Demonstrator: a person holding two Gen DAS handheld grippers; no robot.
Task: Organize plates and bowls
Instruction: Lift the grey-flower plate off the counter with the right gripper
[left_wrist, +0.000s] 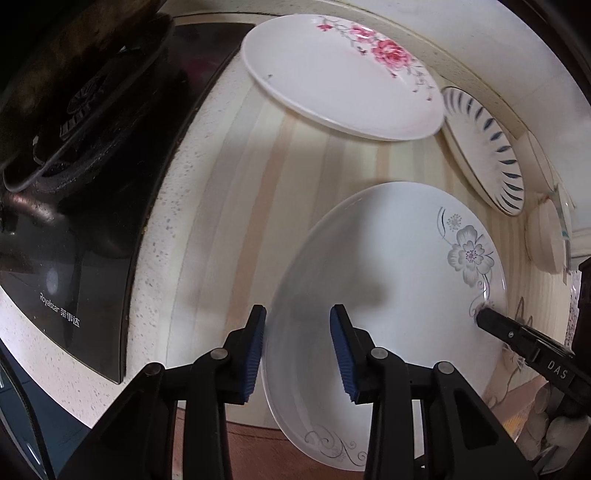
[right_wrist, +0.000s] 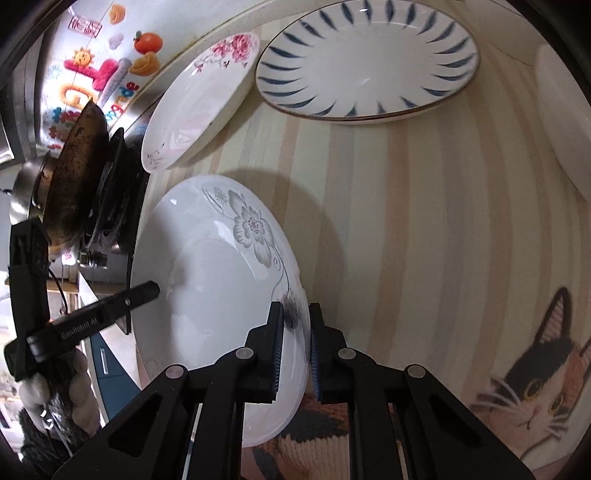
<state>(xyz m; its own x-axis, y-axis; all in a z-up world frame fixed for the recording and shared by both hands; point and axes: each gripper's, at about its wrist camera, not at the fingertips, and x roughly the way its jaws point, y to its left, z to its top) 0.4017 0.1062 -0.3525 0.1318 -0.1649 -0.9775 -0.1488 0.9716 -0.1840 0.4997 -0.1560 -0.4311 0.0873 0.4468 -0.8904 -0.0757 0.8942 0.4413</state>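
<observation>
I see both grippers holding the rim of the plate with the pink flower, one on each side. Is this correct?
Not quite. The left gripper and right gripper hold the plate with the grey flower, one on each side of its rim. The right wrist view shows this best. The plate with the pink flowers lies untouched further back, next to the blue-striped plate.

Both tools are matte black plastic. The left gripper (left_wrist: 298, 354) has two angular linkage arms joined by round silver pivot pins, each ending in a ribbed blue pad. The right gripper (right_wrist: 295, 354) is built alike; its side reads "DAS", the left one's "GenRobot-AI". The hand (right_wrist: 55, 398) at the left tool wears a grey knitted sleeve (right_wrist: 40, 439).
</observation>
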